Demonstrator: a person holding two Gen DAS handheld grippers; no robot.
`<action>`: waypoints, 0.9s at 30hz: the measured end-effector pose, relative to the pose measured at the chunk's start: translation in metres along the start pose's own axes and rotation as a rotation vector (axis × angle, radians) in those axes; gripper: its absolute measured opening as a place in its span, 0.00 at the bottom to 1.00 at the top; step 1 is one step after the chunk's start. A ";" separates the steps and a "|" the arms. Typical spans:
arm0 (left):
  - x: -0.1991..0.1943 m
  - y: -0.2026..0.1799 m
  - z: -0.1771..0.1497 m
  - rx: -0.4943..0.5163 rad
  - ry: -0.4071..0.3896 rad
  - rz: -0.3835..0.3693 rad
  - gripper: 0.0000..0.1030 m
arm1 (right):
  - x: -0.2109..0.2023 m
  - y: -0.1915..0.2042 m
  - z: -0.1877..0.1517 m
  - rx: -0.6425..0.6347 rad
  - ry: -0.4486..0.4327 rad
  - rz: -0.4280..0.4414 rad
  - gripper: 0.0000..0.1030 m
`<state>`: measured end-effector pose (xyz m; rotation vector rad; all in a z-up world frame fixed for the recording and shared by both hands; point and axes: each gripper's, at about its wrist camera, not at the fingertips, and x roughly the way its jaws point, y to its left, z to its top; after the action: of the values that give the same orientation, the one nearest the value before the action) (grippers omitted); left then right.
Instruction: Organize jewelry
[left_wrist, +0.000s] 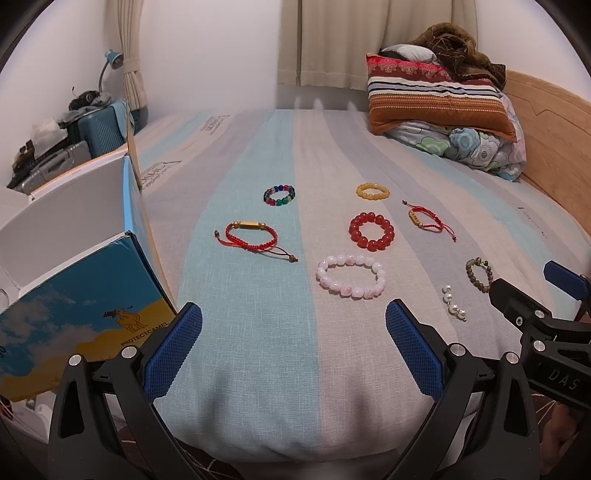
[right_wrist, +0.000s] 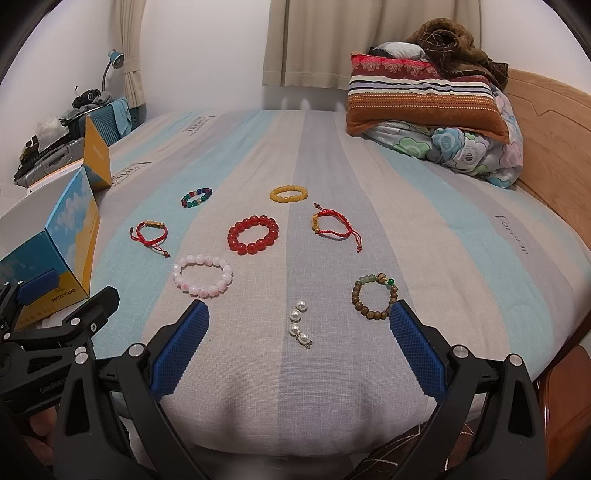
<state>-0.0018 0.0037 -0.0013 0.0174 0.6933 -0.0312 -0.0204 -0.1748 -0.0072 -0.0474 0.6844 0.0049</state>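
Note:
Several bracelets lie on the striped bed sheet (left_wrist: 258, 332). A pink-white bead bracelet (left_wrist: 351, 277) lies nearest my left gripper (left_wrist: 293, 317), which is open and empty above the bed's near edge. A red bead bracelet (right_wrist: 253, 234), a yellow one (right_wrist: 288, 194), a multicolour one (right_wrist: 197, 196), two red cord bracelets (right_wrist: 151, 232) (right_wrist: 332, 225), a brown wooden one (right_wrist: 375, 299) and a pearl strand (right_wrist: 301, 325) lie ahead of my right gripper (right_wrist: 299, 317), which is open and empty.
An open blue and yellow cardboard box (left_wrist: 74, 288) stands at the bed's left edge. Pillows and a folded quilt (left_wrist: 443, 107) are piled at the far right by the wooden headboard (left_wrist: 546, 122). Suitcases and clutter (left_wrist: 74, 129) stand at the far left.

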 end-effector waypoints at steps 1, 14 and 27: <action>0.000 0.000 0.000 -0.001 0.000 -0.002 0.94 | 0.000 0.000 -0.001 0.000 0.000 0.001 0.92; -0.002 0.000 0.001 0.000 -0.005 -0.003 0.94 | 0.000 0.001 0.000 -0.007 -0.004 -0.003 0.92; -0.003 -0.001 0.001 -0.002 -0.007 -0.002 0.94 | -0.001 0.001 0.000 -0.008 -0.006 -0.003 0.92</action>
<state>-0.0032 0.0029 0.0017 0.0152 0.6866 -0.0322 -0.0212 -0.1742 -0.0071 -0.0558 0.6786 0.0048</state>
